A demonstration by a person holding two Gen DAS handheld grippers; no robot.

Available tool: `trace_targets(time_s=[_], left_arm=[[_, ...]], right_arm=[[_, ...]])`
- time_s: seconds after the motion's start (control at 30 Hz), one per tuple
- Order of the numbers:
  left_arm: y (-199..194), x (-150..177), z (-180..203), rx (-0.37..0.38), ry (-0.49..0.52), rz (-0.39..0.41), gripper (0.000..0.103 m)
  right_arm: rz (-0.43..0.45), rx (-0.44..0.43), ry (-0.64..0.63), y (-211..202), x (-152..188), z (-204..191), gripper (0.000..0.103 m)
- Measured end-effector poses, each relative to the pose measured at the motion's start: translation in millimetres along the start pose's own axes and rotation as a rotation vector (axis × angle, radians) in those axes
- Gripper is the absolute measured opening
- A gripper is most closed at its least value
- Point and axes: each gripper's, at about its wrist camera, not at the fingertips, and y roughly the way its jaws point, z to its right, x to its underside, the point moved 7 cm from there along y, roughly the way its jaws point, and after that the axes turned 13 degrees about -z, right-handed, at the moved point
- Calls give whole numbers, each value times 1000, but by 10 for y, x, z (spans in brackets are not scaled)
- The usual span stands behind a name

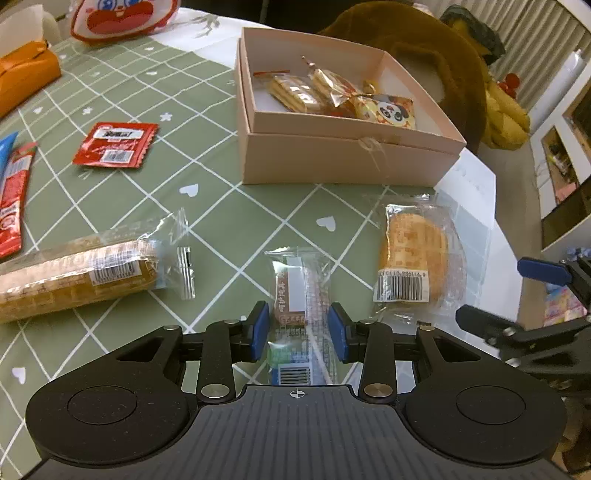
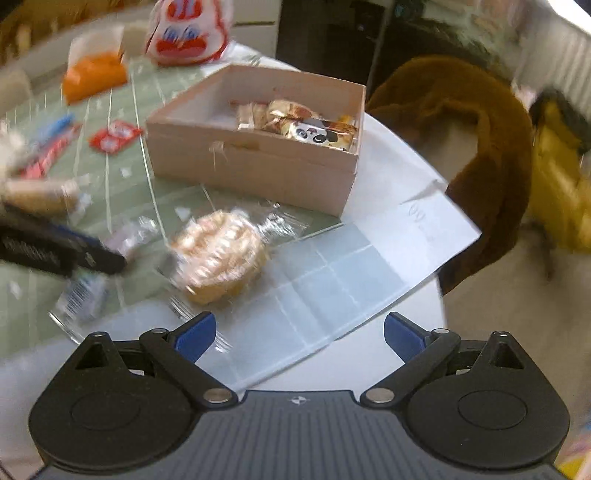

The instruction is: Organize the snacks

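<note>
A pink cardboard box (image 1: 343, 162) holds several wrapped snacks, one with a panda face (image 1: 388, 112); it also shows in the right wrist view (image 2: 255, 166). My left gripper (image 1: 299, 332) straddles a small clear-wrapped biscuit bar (image 1: 301, 291) lying on the green tablecloth, its blue pads close on either side; I cannot see whether they press it. A round waffle cake in clear wrap (image 1: 413, 254) lies to its right, also in the right wrist view (image 2: 221, 254). My right gripper (image 2: 299, 336) is open and empty, near the table edge just short of the waffle.
A long wrapped cake (image 1: 81, 273) lies at left, a red sachet (image 1: 114, 144) and red stick packs (image 1: 13, 206) further left. An orange tissue box (image 1: 26, 74) and a red-white bag (image 1: 118, 18) stand at the back. A brown plush (image 1: 436, 55) sits behind the box.
</note>
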Motion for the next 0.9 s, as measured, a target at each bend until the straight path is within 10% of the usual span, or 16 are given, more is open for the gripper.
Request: trace_targets(time_s=[0.27, 0.9], left_arm=[[4, 37, 42, -44, 17, 9, 41], [27, 159, 197, -163, 128, 63, 44]], right_arm=[[-51, -233, 215, 112, -327, -49, 98], [-92, -204, 138, 284, -346, -257, 60]])
